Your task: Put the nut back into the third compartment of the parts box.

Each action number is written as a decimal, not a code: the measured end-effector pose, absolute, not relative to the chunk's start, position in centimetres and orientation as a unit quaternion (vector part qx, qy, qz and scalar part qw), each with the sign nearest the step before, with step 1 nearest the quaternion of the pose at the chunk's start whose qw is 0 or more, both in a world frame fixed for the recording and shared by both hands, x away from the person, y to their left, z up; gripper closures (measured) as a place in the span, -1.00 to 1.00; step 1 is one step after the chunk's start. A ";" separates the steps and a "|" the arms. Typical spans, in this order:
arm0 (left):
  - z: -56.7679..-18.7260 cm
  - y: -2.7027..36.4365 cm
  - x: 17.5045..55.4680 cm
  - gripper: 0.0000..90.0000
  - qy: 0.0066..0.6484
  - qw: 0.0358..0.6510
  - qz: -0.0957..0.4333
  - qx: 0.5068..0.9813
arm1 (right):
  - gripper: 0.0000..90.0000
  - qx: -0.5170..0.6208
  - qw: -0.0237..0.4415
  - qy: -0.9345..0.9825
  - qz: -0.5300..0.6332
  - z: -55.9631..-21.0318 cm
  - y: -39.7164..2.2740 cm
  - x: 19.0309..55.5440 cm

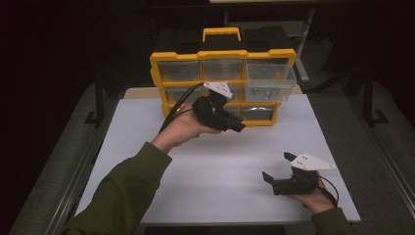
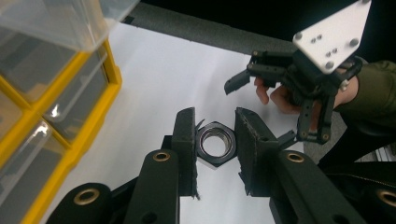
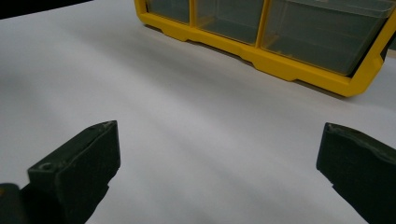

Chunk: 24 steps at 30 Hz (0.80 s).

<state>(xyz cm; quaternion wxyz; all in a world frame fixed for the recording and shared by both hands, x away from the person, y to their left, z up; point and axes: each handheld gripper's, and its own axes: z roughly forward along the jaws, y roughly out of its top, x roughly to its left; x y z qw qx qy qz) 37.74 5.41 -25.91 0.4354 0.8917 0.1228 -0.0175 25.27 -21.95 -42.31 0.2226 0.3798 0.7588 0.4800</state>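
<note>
— What does the high view give us?

— A white table [image 1: 205, 166] with a yellow drawer organiser [image 1: 222, 83] standing upright at its far edge, black carry handle on top. One clear drawer [image 1: 269, 83] on its right side is pulled out toward the person. The left gripper [image 1: 235, 122] is raised just in front of the organiser's lower row, so it covers part of the middle drawers. The right gripper [image 1: 279, 169] rests low near the table's front right corner, well apart from the organiser, jaws spread.

— And the left gripper view?

— The organiser's yellow frame [image 2: 70, 140] runs down the left side, with the pulled-out clear drawer [image 2: 56, 18] overhanging at the top. Between the two black jaws sits a hex nut [image 2: 215, 142] — metal, threaded bore facing the camera — with both pads pressed against its flats. So the left gripper [image 2: 215, 135] is clamped on the nut, above the white table. Farther off, the other hand [image 2: 280, 95] holds the right gripper [image 2: 261, 107], its jaws parted.

— The right gripper view?

— Bare table [image 3: 196, 116] ahead, the organiser's bottom row [image 3: 275, 37] across the top. The right gripper [image 3: 217, 149] has its jaws wide apart — nothing between them, touching nothing.
</note>
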 end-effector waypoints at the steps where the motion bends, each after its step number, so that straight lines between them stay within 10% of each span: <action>1: -25.7 5.3 37.8 0.57 0.124 0.437 -0.020 0.891 | -1.00 0.380 0.222 0.759 0.480 -42.3 -21.9 25.3; 24: -19.3 4.2 40.0 0.57 0.117 0.453 -0.006 0.884 | -1.00 0.378 0.223 0.757 0.483 -42.2 -22.0 25.2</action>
